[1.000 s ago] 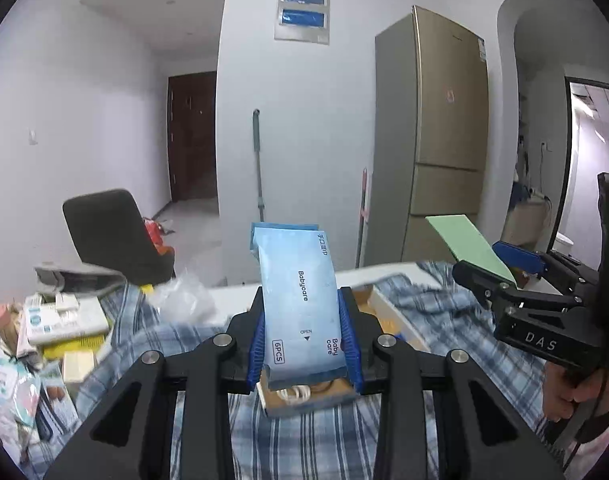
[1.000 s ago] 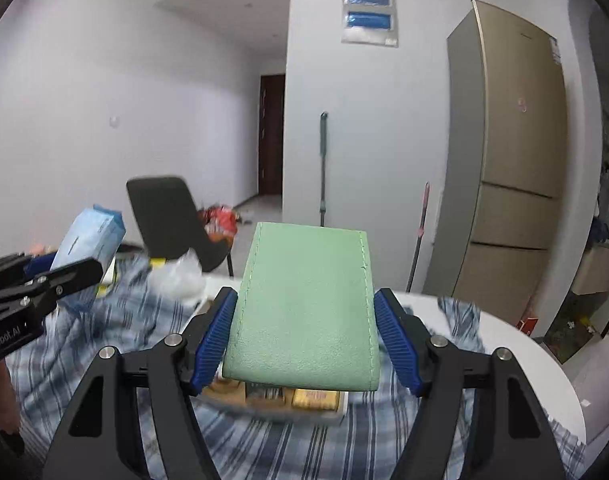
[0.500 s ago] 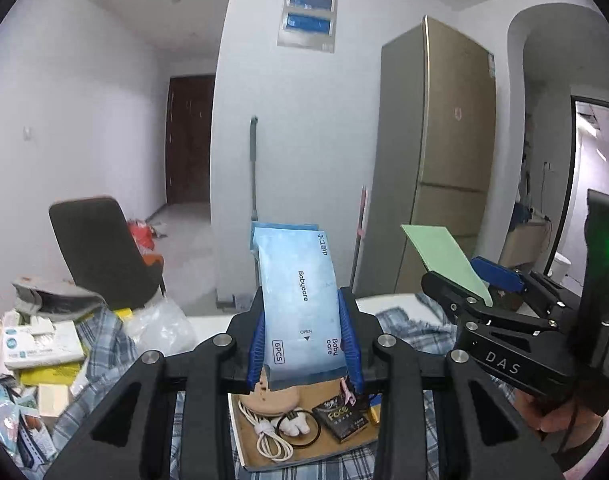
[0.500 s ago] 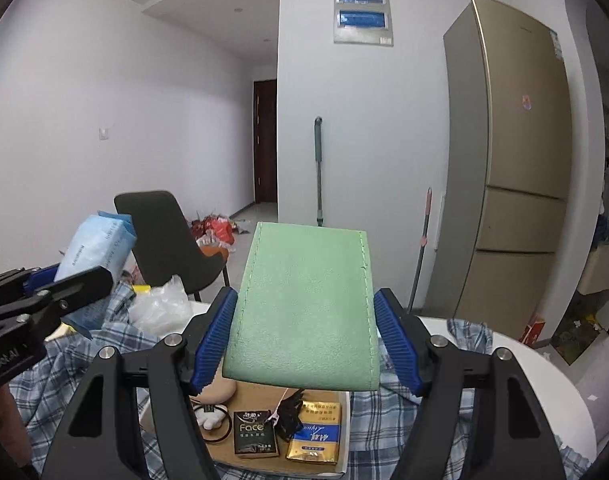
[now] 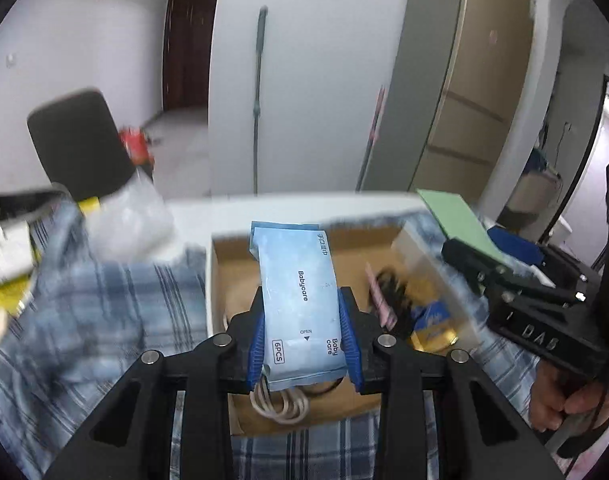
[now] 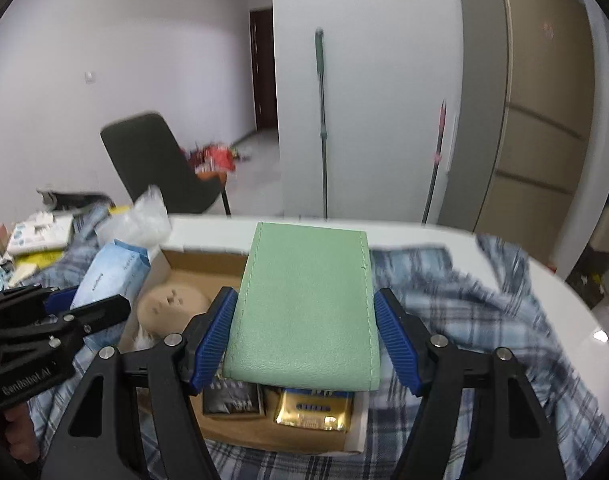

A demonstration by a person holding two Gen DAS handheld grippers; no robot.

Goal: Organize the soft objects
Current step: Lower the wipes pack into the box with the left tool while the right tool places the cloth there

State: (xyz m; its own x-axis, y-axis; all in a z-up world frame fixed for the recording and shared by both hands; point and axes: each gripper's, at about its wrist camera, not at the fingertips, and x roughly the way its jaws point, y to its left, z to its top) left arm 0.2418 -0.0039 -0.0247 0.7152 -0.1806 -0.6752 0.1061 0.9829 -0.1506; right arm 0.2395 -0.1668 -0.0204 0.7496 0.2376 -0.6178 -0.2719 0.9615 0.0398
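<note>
My left gripper (image 5: 302, 336) is shut on a blue Babycare wipes pack (image 5: 298, 300) and holds it upright over an open cardboard box (image 5: 220, 280). My right gripper (image 6: 304, 344) is shut on a green leather pouch (image 6: 306, 312) and holds it over the same box (image 6: 184, 264). The box holds a beige round item (image 6: 172, 308), a coiled white cable (image 5: 280, 404), a black packet (image 6: 232, 398) and a gold packet (image 6: 314, 412). The left gripper with the pack (image 6: 112, 276) shows at the left of the right wrist view. The pouch (image 5: 452, 216) shows at the right of the left wrist view.
The box sits on a blue plaid cloth (image 6: 484, 300) over a white round table (image 6: 576, 308). Packets, boxes and a clear bag (image 6: 136, 216) lie at the table's left. A dark chair (image 6: 152, 160), a fridge (image 6: 536, 100) and a mop (image 6: 322, 120) stand behind.
Both views have tilted down, so the box now fills the view under both grippers. Both grippers keep their hold on the pack and the pouch.
</note>
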